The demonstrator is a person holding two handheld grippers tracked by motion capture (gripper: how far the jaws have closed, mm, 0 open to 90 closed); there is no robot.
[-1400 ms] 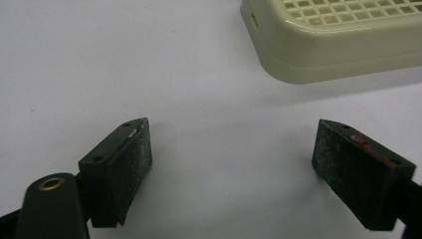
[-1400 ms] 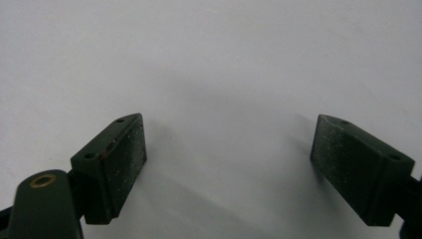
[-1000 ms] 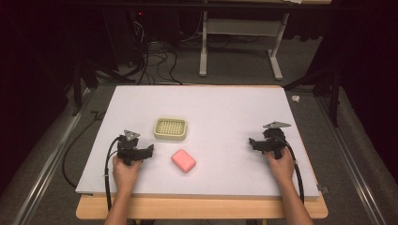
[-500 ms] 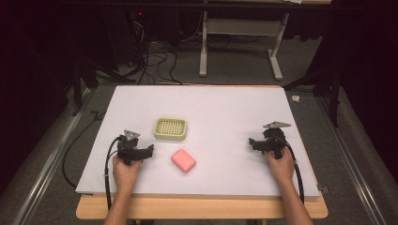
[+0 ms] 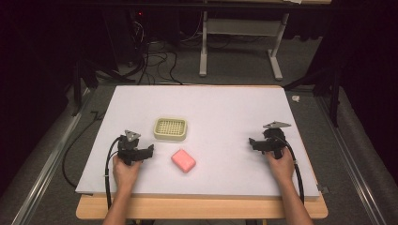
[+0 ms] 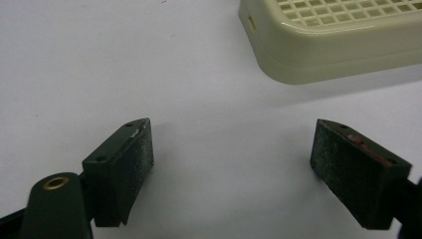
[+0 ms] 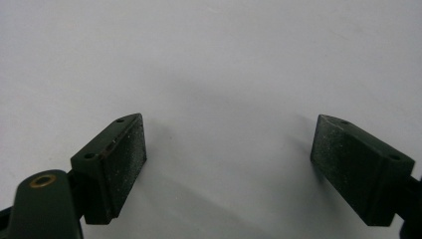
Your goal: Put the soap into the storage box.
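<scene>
Both grippers rest low on the white desk (image 5: 225, 108), fingers spread wide and empty

The left gripper (image 5: 149, 151) sits near the front left, its fingers (image 6: 122, 167) holding nothing; the cream slotted soap dish (image 5: 171, 129) lies just ahead of it and the pink soap bar (image 5: 183, 160) just beside it, apart from the dish. The right gripper (image 5: 252, 142) lies well apart at the right, fingers (image 7: 112, 164) gaping over bare desk

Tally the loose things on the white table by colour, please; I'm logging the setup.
Pink rectangular soap bar: 1
Cream plastic soap dish with grid top: 1
Total: 2
</scene>
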